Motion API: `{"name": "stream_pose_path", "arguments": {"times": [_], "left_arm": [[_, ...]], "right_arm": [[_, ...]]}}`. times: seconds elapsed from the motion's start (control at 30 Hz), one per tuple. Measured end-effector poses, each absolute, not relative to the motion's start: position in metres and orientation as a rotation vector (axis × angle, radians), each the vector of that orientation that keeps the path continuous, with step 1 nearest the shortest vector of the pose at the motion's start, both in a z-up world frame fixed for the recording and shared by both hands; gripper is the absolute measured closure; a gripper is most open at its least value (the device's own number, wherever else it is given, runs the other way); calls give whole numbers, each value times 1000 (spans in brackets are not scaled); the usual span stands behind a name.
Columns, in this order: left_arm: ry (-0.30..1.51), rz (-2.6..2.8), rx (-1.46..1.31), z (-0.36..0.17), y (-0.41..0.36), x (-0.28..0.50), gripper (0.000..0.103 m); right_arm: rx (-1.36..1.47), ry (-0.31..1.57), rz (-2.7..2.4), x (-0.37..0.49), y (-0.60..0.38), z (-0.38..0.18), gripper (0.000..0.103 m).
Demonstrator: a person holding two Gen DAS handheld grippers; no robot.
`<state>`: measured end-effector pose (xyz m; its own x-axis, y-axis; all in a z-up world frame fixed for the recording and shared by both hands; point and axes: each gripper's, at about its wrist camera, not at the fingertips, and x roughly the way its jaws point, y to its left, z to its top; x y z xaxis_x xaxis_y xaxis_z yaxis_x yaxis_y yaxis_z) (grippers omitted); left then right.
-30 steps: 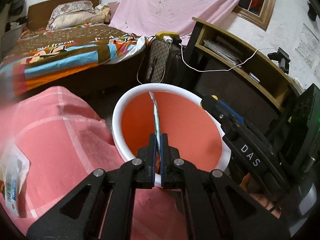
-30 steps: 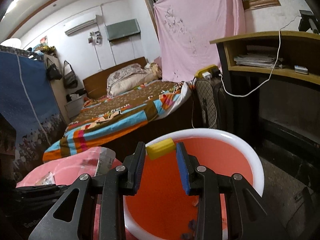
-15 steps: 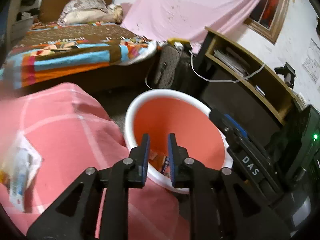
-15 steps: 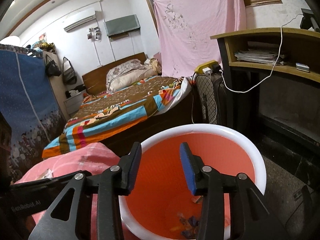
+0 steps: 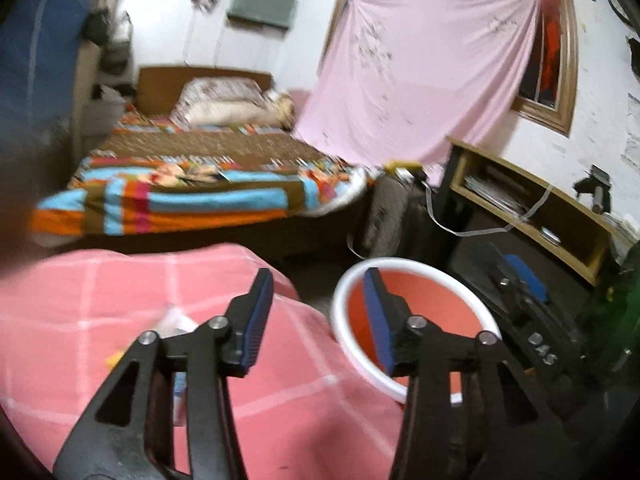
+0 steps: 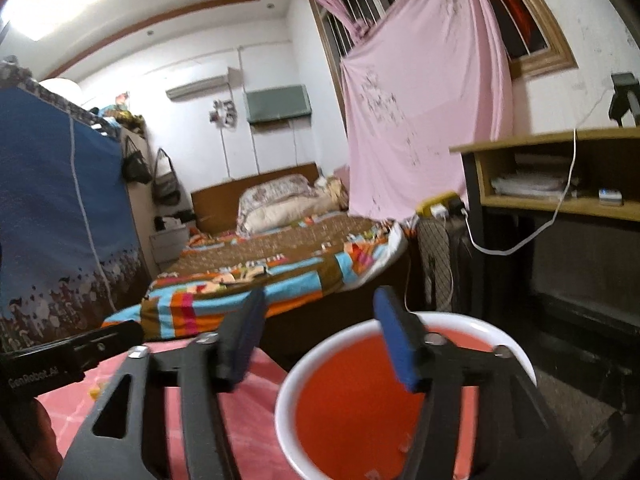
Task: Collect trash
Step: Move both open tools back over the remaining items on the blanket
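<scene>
Bed (image 6: pixel 256 272): one, with a striped blanket and a pile of pillows at the headboard, across the room.
Pink sheet (image 5: pixel 420 84): one, hung over the window.
Pink checked cloth (image 5: pixel 80 300): one, spread over the near surface, left of the bin.
Shelf (image 6: pixel 560 168): one wooden unit on the right, papers inside, one white cable draped from it.
Bin (image 5: pixel 340 320): one, white rim and orange inside, standing just beside the pink cloth; a few small scraps lie at its bottom in the right wrist view.
Left gripper (image 5: pixel 318 312): one, jaws opening, nothing between them, over the edge of the cloth and the bin rim.
Right gripper (image 6: pixel 320 332): one, jaws opening wide, nothing between them, above the bin.
Trash on the cloth: one blurred wrapper (image 5: pixel 176 322) behind the left gripper's left finger; I cannot tell what it is.
</scene>
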<state>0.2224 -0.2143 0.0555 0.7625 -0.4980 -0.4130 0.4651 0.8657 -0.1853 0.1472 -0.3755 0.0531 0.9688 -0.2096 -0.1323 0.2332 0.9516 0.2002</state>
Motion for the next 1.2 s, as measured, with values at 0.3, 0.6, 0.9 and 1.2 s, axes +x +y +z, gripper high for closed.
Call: {"name": "stream_pose_path", "arguments": {"times": [0.3, 0.6, 0.9, 1.2], "left_arm": [[308, -317, -156, 62, -142, 201, 17], [214, -143, -226, 51, -81, 183, 15], [138, -64, -193, 50, -50, 181, 15], [184, -53, -130, 44, -36, 197, 15]], "right_arm": [[179, -23, -141, 136, -348, 67, 0], [112, -109, -28, 134, -311, 74, 0], [56, -89, 58, 144, -271, 74, 0], [-32, 216, 78, 196, -233, 61, 0]]}}
